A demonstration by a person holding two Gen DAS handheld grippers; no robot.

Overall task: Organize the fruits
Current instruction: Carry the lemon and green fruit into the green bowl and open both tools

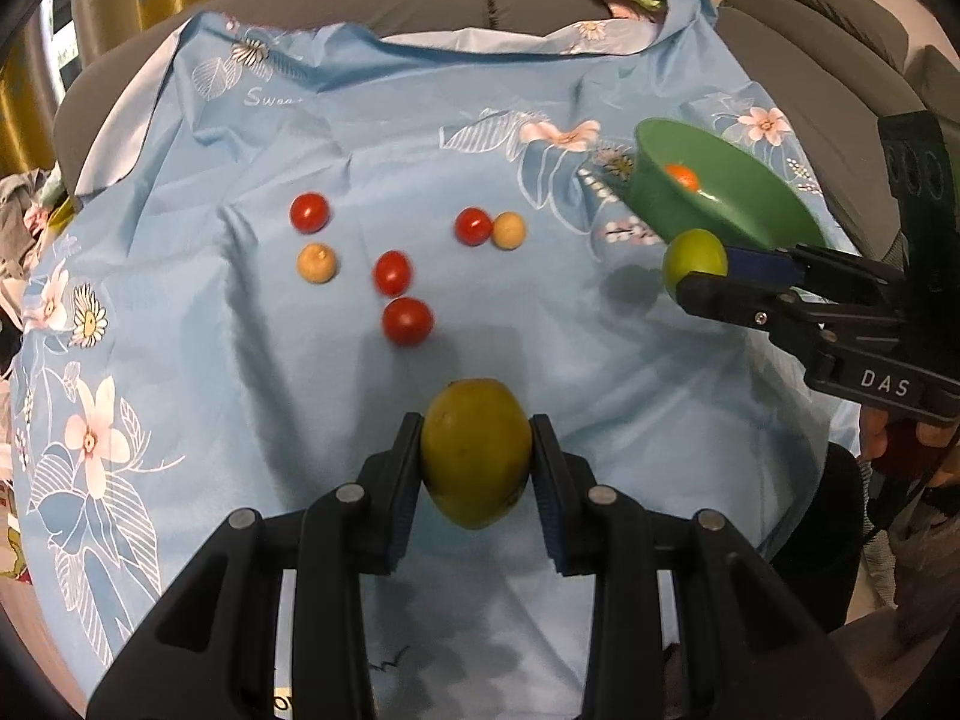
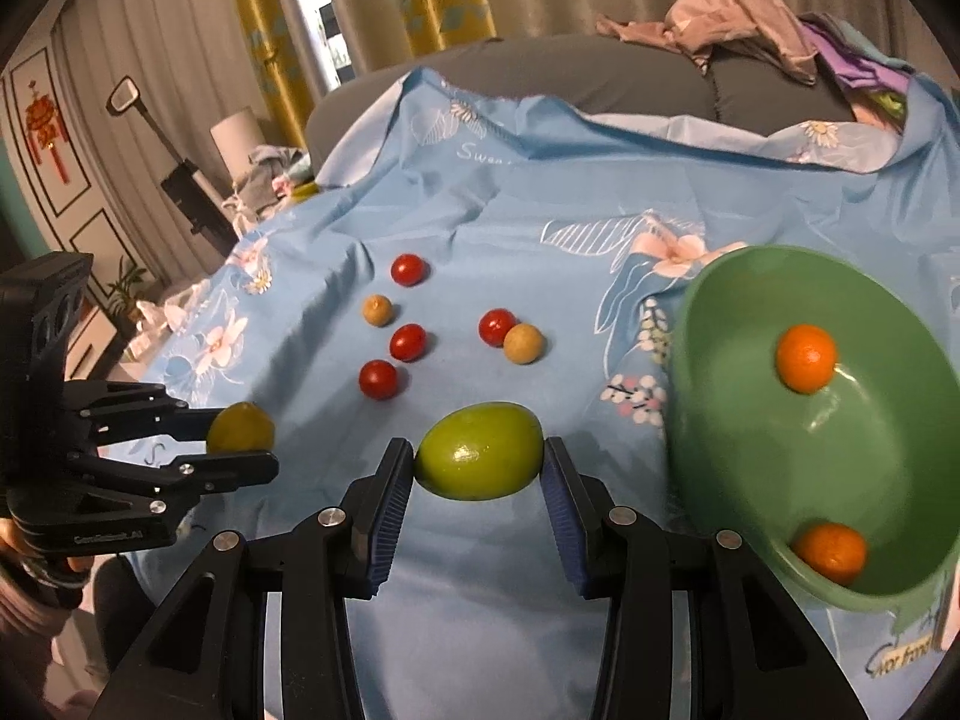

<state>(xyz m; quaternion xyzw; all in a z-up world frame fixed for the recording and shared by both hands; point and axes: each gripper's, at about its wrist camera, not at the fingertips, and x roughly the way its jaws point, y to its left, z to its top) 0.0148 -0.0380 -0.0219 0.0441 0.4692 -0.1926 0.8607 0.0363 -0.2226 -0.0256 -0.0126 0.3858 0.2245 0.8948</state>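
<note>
Looking through the left wrist camera first: the left gripper [image 1: 475, 461] is clamped on a yellow-green fruit [image 1: 475, 453], pads pressing both its sides, held clear above the blue cloth [image 1: 240, 396]. Out on the cloth lie four tomatoes [image 1: 407, 321] and two tan fruits [image 1: 509, 230], all loose, none sorted yet. Off to the right the right gripper [image 1: 699, 273] carries a lime-green fruit [image 1: 693, 258] just beside the green bowl [image 1: 750, 210], and one orange [image 1: 682, 177] shows inside it.

Switching to the right wrist camera: the lime-green fruit [image 2: 479, 451] sits squeezed between the right gripper [image 2: 479, 462] pads, close to the bowl [image 2: 750, 480] rim but not over it. Two oranges [image 2: 806, 357] rest in the bowl (the second sits low near the front wall). At left, the left gripper [image 2: 252, 441] holds its fruit [image 2: 241, 427] well apart from the bowl.

So, the score as I judge it: two in, two in the air, six small ones waiting on the cloth. Early going, with most of the sorting ahead, and whether everything is meant for this one bowl I cannot tell.
</note>
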